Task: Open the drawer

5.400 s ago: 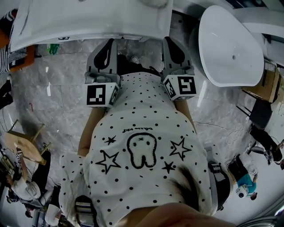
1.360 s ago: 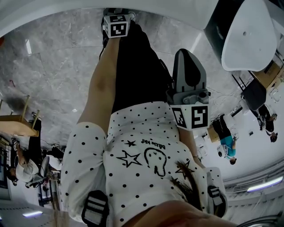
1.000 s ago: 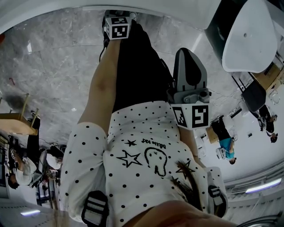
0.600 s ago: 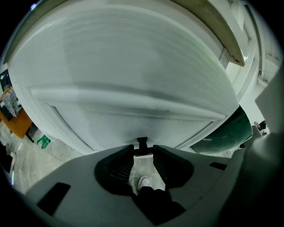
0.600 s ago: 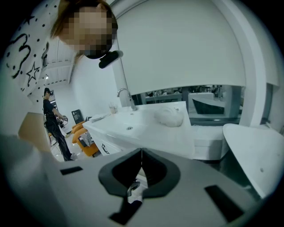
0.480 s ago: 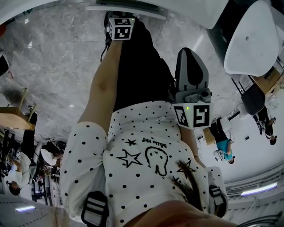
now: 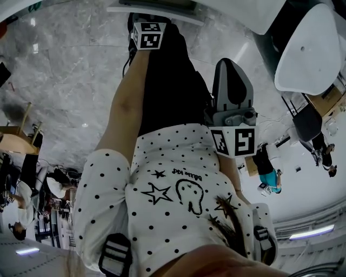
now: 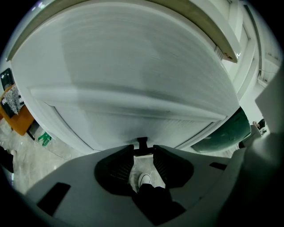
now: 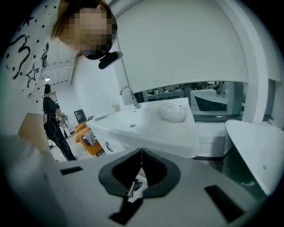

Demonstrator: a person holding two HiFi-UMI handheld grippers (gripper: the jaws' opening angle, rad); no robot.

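A white drawer front (image 8: 133, 80) fills the left gripper view, with a small black handle (image 8: 142, 142) low on it. My left gripper (image 8: 143, 150) points at that handle with its jaws apart. The handle sits just past the fingertips, in line with the gap, and no pad presses on it. Through the gap I see the floor and a shoe. In the head view the left arm is stretched forward, and that gripper's marker cube (image 7: 147, 33) is at the cabinet edge (image 7: 157, 10). My right gripper (image 7: 231, 67) is held near the body, shut and empty.
A white oval basin (image 7: 311, 54) stands at the right above the grey marble floor (image 7: 65, 81). The right gripper view shows a white washstand (image 9: 146, 126) with a tap (image 9: 126, 93), orange seats (image 9: 86, 135) and a person standing at the left.
Several seconds ago both grippers were side by side near the body. Since then the left arm has reached out to the cabinet. Over the last second more of the cabinet edge shows at the top.
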